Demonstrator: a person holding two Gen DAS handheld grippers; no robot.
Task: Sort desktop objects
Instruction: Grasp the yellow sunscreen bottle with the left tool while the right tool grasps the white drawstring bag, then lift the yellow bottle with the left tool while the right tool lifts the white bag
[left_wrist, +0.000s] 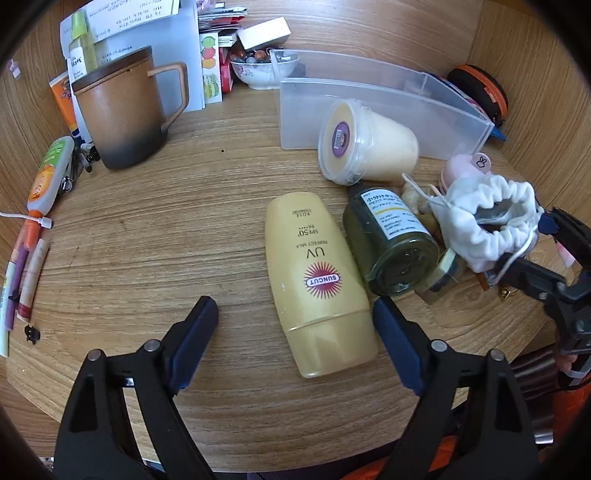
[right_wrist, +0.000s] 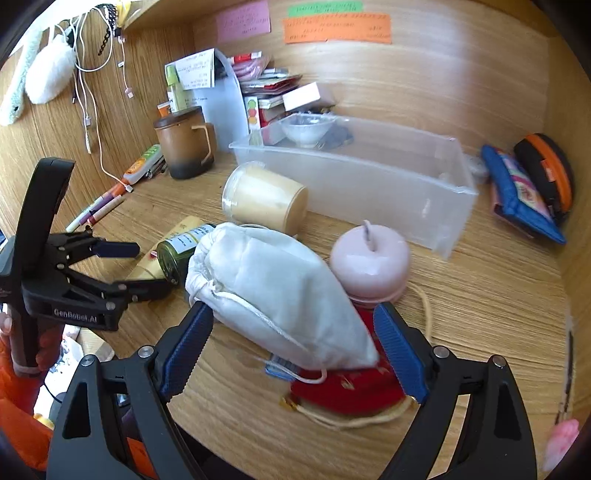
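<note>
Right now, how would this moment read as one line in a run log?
left gripper: open, over yellow bottle | right gripper: open, around white pouch | clear bin: nothing sorted in

This looks like a private study corner in a home: a wooden counter (left_wrist: 147, 229) closed in by wooden walls. Coloured paper notes (right_wrist: 337, 27) are stuck on the back wall and charging cables (right_wrist: 88, 92) hang at the side. Personal things crowd it: a brown mug (left_wrist: 125, 110), a sunscreen bottle (left_wrist: 317, 284), pens (left_wrist: 22, 280), papers (left_wrist: 147, 33) and a clear plastic bin (right_wrist: 369, 184).
</note>
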